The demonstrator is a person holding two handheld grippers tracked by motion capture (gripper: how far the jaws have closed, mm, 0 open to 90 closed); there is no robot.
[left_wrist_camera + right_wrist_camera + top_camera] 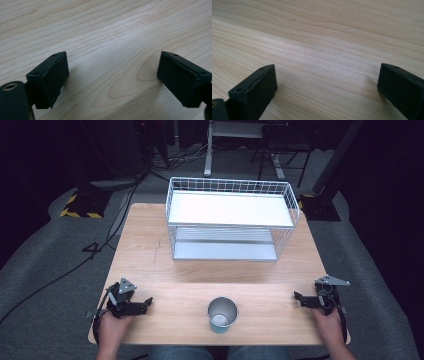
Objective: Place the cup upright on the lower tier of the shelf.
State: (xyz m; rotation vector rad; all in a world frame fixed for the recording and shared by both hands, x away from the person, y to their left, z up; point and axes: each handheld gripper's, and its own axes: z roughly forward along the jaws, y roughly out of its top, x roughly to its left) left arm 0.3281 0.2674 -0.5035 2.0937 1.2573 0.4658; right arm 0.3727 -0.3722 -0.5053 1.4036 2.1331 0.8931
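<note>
**High view: both grippers parked at the near corners, cup untouched between them**

The metal cup [222,314] stands upright on the wooden table [150,250], close to the near edge and roughly midway between the two hands. It is well apart from either gripper. Its open mouth faces up and nothing can be seen inside it. Judged from this layout, the cup is set within easy reach of either hand, and the white wire rack [231,219], standing farther back with two bare shelves, is the likely place for it; that is a judgement only.

The left gripper [141,305] rests at the near left corner, held low over the table, its tips directed inward toward the cup. In the left gripper view the left gripper [112,75] has its jaws spread wide with bare wood grain between them; nothing is pinched.

The right gripper [301,299] sits at the near right corner, likewise low and pointed inward. In the right gripper view the right gripper [325,87] is also spread, with plain tabletop between the jaws.

Both forearms enter from the near edge, wrists level, hands wrapped round the gripper bodies. The pose is symmetrical and reads as a resting stance, with no reach committed.
</note>
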